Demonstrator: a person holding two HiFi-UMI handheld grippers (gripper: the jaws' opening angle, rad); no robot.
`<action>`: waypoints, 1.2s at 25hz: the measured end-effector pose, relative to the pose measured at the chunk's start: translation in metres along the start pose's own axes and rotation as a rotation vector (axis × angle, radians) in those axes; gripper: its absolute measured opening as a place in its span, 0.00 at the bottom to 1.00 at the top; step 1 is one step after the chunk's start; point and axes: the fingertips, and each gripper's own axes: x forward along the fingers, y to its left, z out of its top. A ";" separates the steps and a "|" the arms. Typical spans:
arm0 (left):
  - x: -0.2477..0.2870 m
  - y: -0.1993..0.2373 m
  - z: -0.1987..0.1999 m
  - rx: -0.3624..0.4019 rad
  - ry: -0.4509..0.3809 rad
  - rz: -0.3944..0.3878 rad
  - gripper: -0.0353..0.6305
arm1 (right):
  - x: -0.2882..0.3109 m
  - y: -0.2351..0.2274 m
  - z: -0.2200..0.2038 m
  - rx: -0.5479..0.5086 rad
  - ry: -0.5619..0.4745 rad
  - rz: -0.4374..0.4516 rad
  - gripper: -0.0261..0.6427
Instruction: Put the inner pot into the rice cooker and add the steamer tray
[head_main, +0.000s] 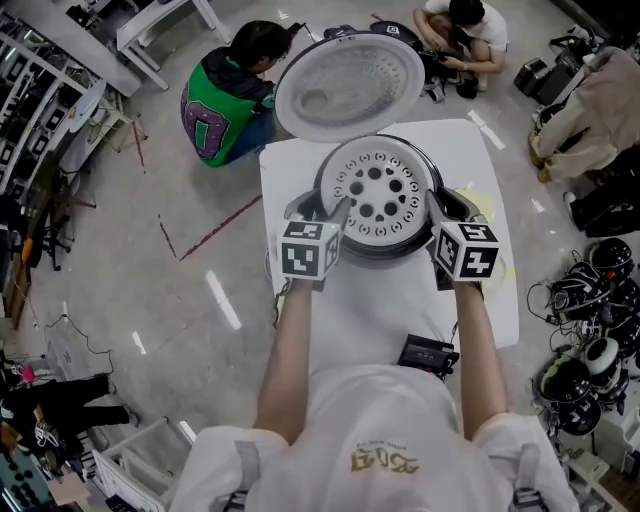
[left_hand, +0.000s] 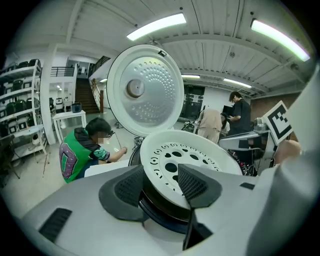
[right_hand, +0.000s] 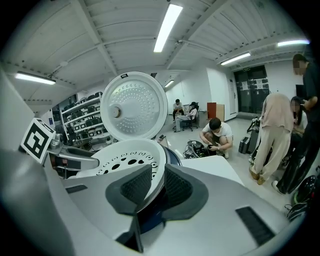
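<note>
Tray (head_main: 378, 195) sitting level in mouth of cooker (head_main: 405, 247) on table (head_main: 300, 175), lid (head_main: 350, 85) standing open behind. Right gripper (right_hand: 152, 185) pinching tray's right rim. Left gripper (left_hand: 162, 182) straddling left rim, jaws standing apart, pads not pressing. Tray lying between both grippers, just ahead of each, equally near. Pot hiding beneath tray, presumably seated. Likely remaining: right release, both backing off outward.

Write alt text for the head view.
From above, a person's left gripper and right gripper flank a white perforated steamer tray atop a rice cooker on a white table, one at each side of its rim. The cooker's lid stands open behind; people crouch on the floor beyond.
</note>
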 end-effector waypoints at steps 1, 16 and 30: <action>0.001 -0.001 0.000 0.011 0.001 0.003 0.41 | -0.001 -0.001 0.000 0.001 -0.001 -0.002 0.17; 0.000 0.003 0.001 0.026 -0.025 0.017 0.59 | -0.013 0.006 0.001 0.042 -0.028 -0.002 0.18; -0.047 -0.015 -0.009 -0.086 -0.117 -0.076 0.37 | -0.057 0.038 -0.026 0.168 -0.064 0.056 0.17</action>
